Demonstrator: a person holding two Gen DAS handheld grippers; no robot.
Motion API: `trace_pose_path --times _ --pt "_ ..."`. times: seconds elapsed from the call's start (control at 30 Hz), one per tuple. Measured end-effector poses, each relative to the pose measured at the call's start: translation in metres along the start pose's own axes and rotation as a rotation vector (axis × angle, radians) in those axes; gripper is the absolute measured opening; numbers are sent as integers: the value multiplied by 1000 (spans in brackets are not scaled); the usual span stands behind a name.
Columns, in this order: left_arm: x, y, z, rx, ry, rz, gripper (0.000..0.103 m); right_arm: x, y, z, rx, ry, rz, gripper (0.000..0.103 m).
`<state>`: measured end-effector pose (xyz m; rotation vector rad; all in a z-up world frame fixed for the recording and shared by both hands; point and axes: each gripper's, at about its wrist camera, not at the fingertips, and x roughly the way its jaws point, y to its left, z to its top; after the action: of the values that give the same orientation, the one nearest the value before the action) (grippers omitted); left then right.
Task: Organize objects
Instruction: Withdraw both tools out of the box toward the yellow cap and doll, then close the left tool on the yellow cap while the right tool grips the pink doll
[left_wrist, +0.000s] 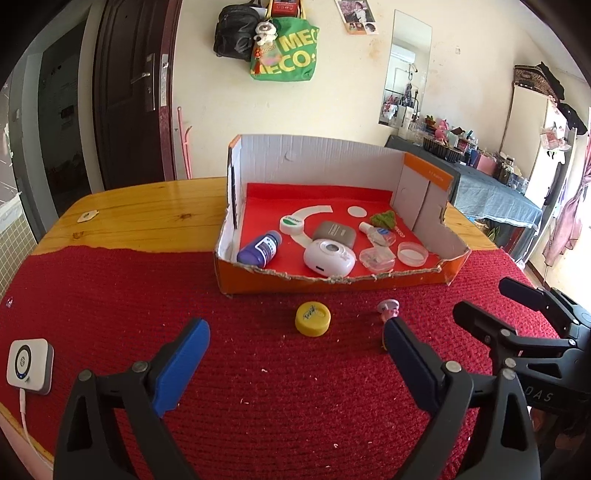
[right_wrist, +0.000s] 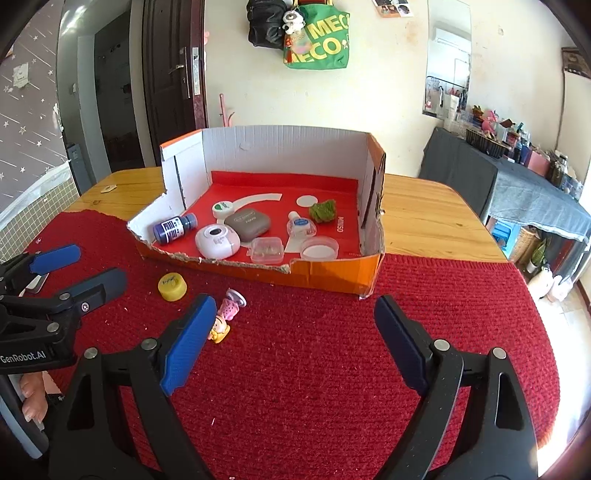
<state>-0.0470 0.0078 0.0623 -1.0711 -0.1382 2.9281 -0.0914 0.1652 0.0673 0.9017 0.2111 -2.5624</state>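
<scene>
An orange cardboard box (left_wrist: 332, 284) (right_wrist: 325, 271) with a torn front wall stands on the red mat. It holds a purple bottle (left_wrist: 260, 249), a white round device (left_wrist: 327, 258), a grey case (right_wrist: 246, 223) and several small containers. A yellow cap (left_wrist: 313, 318) (right_wrist: 172, 286) and a small pink figurine (right_wrist: 225, 317) (left_wrist: 388, 308) lie on the mat in front of the box. My left gripper (left_wrist: 295, 362) is open and empty, just short of the cap. My right gripper (right_wrist: 295, 347) is open and empty, with the figurine beside its left finger.
A red knitted mat (left_wrist: 258, 387) covers the near part of a wooden table (left_wrist: 147, 214). A white square device (left_wrist: 29, 365) with a cable lies at the table's left edge. A door and hanging bags are behind; a cluttered side table (right_wrist: 517, 177) stands at right.
</scene>
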Motion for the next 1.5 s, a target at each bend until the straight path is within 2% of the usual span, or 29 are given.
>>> trace_pose_path --times 0.23,0.8,1.17,1.37,1.5 --pt "16 5 -11 -12 52 7 97 18 -4 -12 15 44 -25 88" --pt "31 6 -13 5 97 33 97 34 -3 -19 8 101 -25 88" --pt "31 18 -5 19 100 51 97 43 9 -12 5 140 43 88" --pt "35 34 1 7 111 52 97 59 24 -8 0 205 105 88" --pt "40 36 3 20 132 36 97 71 32 -8 -22 247 101 88"
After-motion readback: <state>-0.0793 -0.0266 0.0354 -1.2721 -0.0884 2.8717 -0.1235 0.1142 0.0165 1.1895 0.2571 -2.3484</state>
